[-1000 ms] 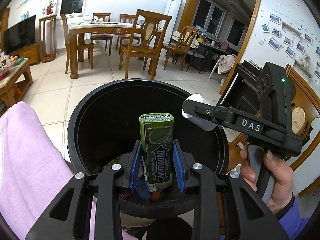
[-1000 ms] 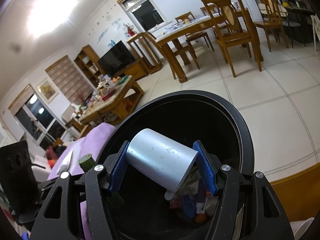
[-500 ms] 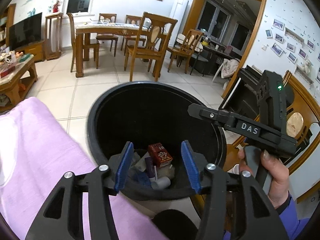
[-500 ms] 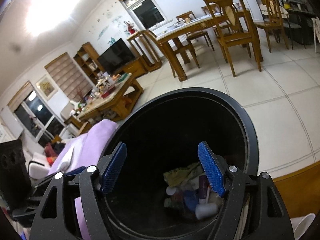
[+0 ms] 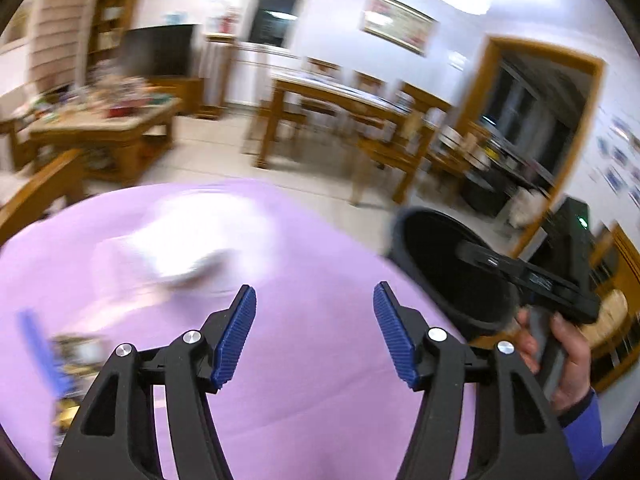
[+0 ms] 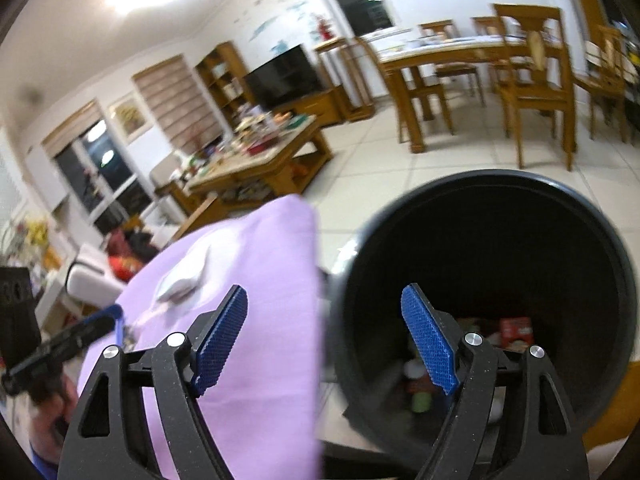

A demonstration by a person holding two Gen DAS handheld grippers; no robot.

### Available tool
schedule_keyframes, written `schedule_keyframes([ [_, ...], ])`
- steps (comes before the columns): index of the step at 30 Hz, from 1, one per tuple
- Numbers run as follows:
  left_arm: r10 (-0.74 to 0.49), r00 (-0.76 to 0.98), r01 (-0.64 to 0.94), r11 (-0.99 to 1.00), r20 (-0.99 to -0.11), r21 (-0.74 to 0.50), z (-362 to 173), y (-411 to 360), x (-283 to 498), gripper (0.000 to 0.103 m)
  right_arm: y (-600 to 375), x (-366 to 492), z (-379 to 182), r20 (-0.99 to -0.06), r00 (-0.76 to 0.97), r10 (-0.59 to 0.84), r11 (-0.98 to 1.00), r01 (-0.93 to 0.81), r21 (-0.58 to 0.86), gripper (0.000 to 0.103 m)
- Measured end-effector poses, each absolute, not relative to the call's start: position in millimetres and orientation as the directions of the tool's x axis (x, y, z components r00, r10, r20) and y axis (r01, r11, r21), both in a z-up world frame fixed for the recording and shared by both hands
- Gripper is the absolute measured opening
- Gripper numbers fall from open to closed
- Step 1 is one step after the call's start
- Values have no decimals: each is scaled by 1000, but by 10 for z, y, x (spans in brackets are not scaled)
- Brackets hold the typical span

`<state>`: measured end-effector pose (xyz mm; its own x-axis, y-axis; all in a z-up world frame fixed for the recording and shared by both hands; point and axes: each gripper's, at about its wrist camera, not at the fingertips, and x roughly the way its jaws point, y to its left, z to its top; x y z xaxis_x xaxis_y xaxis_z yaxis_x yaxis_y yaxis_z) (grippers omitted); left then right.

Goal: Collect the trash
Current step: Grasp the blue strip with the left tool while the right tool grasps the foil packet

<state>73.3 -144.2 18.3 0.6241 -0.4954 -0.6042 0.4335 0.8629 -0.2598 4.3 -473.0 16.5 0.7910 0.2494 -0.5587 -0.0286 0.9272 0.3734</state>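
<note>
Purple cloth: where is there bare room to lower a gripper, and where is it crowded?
The purple cloth is bare under the open left gripper, between the white crumpled item and the black bin. Crowded: blurred clutter at its left edge.

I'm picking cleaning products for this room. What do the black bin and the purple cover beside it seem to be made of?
The black bin looks like molded plastic: a smooth, thick rolled rim with a dull sheen and a matte dark inside. The purple cover looks like woven fabric, likely cotton or a blend: matte, with soft folds and a draped edge. Motion blur hides any weave, so the fiber is a guess.
</note>
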Motion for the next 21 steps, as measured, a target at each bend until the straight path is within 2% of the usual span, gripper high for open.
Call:
schedule_keyframes([
  [4,-360,685,257,933,-634,-252,79,-645,856,61,-4081,283,217,-582,756,299,935,-111,337,80],
  [8,-266,670,119,960,-694,-253,-139,-52,1063,61,-3552,494,253,-601,725,336,935,-182,303,80],
  [12,-246,610,116,968,-754,-222,-369,51,1215,59,-2978,773,301,-635,692,344,939,-244,243,80],
  [15,-227,594,119,973,-772,-195,-509,105,1276,59,-2642,979,335,-661,673,332,942,-269,199,87],
  [17,-202,609,138,979,-767,-148,-511,127,1269,57,-2465,1133,297,-683,659,315,945,-284,162,88],
  [18,-188,613,145,982,-768,-124,-512,105,1266,54,-2366,1190,269,-691,653,309,946,-288,151,88],
  [20,-150,618,141,987,-772,-79,-540,122,1232,40,-2182,1334,208,-712,636,297,945,-305,122,88],
  [21,-150,619,135,987,-771,-83,-589,212,1228,23,-2083,1408,164,-723,629,285,945,-310,102,88],
])
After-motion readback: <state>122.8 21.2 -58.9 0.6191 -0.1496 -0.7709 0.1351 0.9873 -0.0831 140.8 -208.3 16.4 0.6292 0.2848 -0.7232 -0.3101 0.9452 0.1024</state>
